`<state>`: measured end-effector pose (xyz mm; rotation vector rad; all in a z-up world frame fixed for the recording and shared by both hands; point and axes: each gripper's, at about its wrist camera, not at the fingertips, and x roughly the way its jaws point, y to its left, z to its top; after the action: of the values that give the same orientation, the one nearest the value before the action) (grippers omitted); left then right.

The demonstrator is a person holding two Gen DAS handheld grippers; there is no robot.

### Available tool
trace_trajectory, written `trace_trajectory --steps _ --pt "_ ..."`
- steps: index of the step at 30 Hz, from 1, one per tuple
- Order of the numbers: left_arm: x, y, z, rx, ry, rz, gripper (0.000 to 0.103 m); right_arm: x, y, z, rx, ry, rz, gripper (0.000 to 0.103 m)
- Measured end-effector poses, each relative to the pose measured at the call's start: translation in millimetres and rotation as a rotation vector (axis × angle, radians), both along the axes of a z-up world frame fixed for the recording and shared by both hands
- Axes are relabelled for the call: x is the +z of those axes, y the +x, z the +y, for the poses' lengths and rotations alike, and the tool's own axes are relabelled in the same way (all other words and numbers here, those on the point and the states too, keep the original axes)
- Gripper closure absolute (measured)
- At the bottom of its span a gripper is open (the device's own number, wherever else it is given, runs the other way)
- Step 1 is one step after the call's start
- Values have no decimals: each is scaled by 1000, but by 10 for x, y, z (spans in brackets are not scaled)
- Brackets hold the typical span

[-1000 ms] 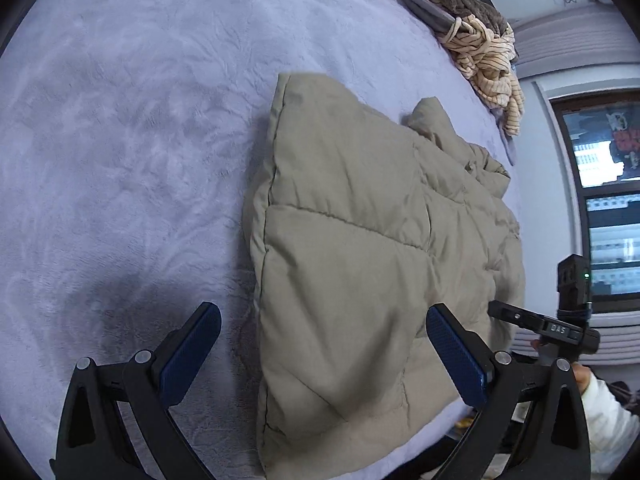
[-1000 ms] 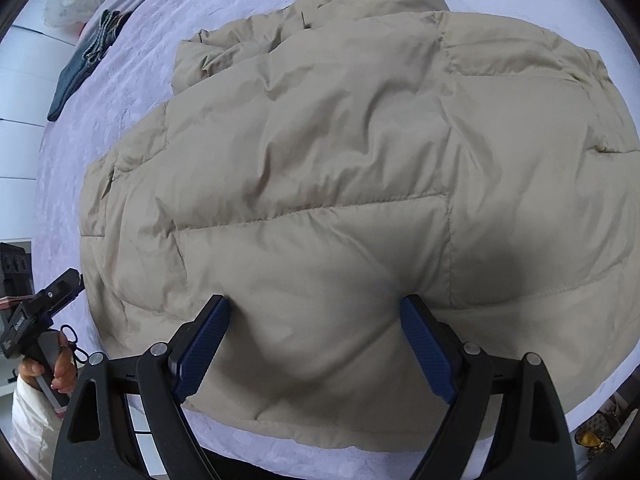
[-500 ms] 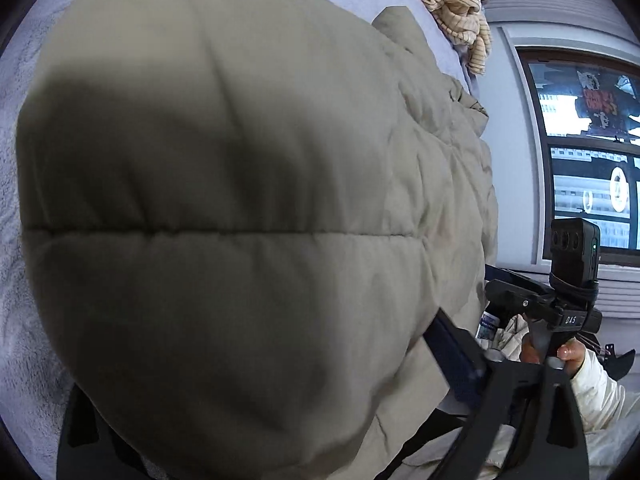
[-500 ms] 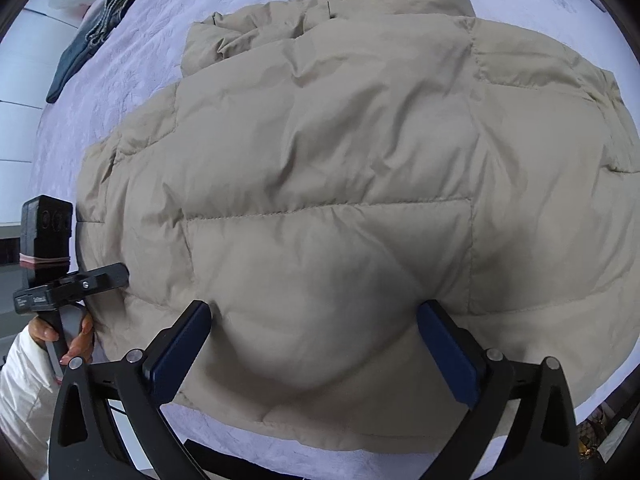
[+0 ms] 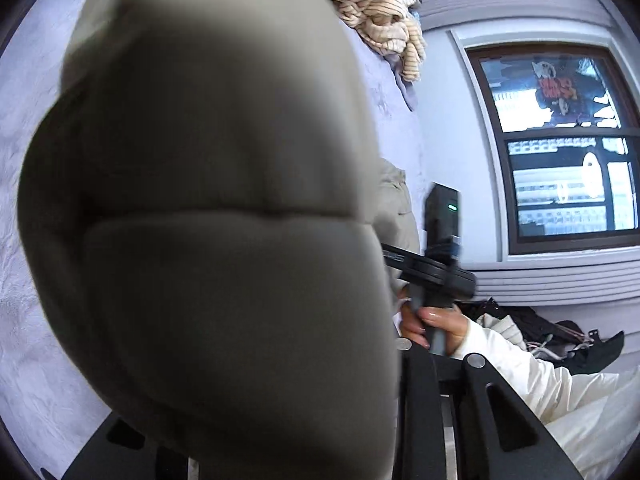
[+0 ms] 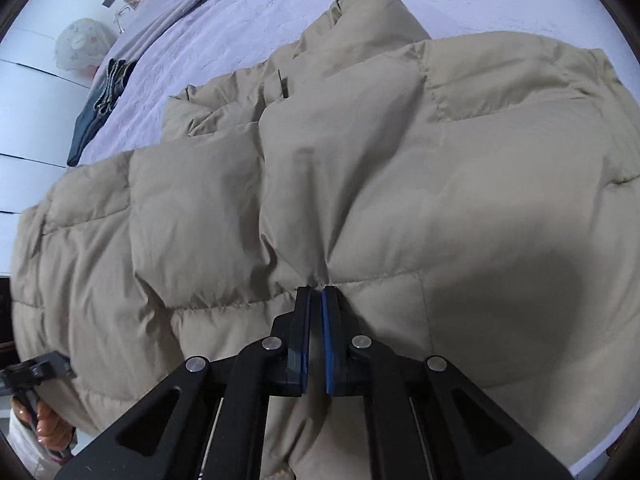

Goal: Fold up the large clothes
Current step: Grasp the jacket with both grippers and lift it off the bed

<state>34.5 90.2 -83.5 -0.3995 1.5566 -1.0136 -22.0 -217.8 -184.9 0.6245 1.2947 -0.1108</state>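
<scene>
While the beige puffer jacket (image 6: 360,184) lies spread across the lavender bedspread (image 6: 248,12), bare bed shows only past its far edge, where folded dark clothes (image 6: 100,108) sit at the left. Its left part bulges blurred against the left camera, hiding the left gripper's (image 5: 256,432) closing fingers, apparently clamped on it. Right gripper (image 6: 316,300) has just pinched a seam. No writing is legible.

The puffer jacket (image 6: 400,184) is plain beige with stitched quilt lines. The bed (image 6: 248,28) has a pale lilac cover. The right gripper (image 6: 316,292) is black with blue pads. A cream sweater (image 5: 380,8) has thin dark stripes. The sleeve (image 5: 520,364) is white.
</scene>
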Motion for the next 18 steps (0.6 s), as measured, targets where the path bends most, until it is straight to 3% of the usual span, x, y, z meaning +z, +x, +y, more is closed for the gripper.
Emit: trace_trajectory --steps 5,12,16,18 --pt "308 -157 -671 -25 42 -16 70 -226 44 -105 2 88 -14 103" --pt "466 -312 -1657 -52 134 -56 65 -449 -43 -343 -48 271 -53 103" --pt "504 -322 -2029 -76 105 -27 48 -287 -234 -571 -81 319 -77 103" --pt "479 -344 -2173 -111 64 -1 29 -150 -449 -734 -107 327 -109 101"
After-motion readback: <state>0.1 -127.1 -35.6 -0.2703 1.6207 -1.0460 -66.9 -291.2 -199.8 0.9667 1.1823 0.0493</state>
